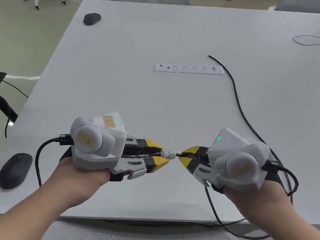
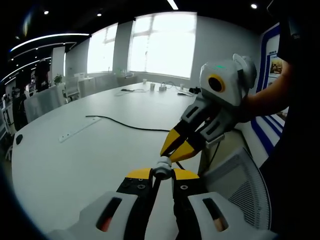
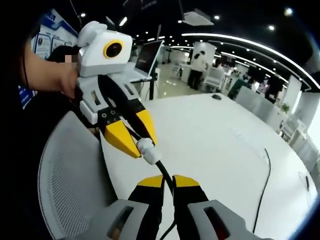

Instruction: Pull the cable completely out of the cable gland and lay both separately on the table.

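Head view, tools: the left gripper [image 1: 164, 154] comes in from the lower left and the right gripper [image 1: 185, 154] from the lower right. Their tips face each other, almost touching, above the near edge of the table [image 1: 150, 100].
Head view, gland: the small grey gland [image 1: 171, 156] is at lower centre, between the two sets of tips and clear of the tabletop.
Head view, axis: it runs left-right across the frame, along the line from one gripper to the other. What leaves the gland rightward is too small to make out.
Right gripper view, own jaws: narrow, closed on the black cable [image 3: 162, 167] at bottom centre.
Right gripper view, cable: it rises up and left over a short bare stretch into the gland [image 3: 146, 148], which is pinched at the left gripper's yellow tips.
Left gripper view, own jaws: narrow, clamped on the gland [image 2: 162, 167] at bottom centre.
Left gripper view, other tool: the right gripper's tips sit just beside the gland, up and right of it.
View difference: the right gripper view shows the cable entering the gland. The left gripper view shows the grip on the gland body, with the cable mostly hidden.
Judgement: the cable is not yet out. The pull should go straight along that axis, grippers apart.
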Action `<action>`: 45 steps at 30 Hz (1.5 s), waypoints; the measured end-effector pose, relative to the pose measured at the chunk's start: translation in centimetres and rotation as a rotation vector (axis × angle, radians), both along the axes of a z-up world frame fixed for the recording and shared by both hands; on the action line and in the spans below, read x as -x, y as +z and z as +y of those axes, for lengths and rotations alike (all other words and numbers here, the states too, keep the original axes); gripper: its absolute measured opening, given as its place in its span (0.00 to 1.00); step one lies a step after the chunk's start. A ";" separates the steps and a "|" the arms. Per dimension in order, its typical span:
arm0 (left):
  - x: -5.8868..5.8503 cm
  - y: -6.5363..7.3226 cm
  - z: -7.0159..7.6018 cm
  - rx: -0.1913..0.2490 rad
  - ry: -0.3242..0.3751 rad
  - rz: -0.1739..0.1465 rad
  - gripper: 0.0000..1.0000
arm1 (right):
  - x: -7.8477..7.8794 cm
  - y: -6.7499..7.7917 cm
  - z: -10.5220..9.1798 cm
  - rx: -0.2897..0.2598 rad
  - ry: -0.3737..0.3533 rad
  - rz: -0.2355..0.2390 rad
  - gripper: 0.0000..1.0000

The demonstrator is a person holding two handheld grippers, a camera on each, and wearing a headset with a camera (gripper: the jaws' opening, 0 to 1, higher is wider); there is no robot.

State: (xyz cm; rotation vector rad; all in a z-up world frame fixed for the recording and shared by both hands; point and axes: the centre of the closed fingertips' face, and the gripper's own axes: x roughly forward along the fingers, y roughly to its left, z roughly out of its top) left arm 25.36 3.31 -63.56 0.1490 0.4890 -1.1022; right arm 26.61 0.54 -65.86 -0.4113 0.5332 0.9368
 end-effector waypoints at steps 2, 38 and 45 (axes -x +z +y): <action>-0.1 0.2 0.0 0.004 0.004 0.000 0.15 | -0.1 -0.4 -0.5 -0.037 -0.053 0.054 0.01; 0.4 1.3 0.3 0.030 -0.025 -0.060 0.15 | -0.7 -7.1 -6.5 -0.525 -0.699 0.648 0.02; 0.5 1.2 0.2 0.033 -0.022 -0.055 0.15 | -0.8 -6.8 -6.4 -0.493 -0.674 0.615 0.02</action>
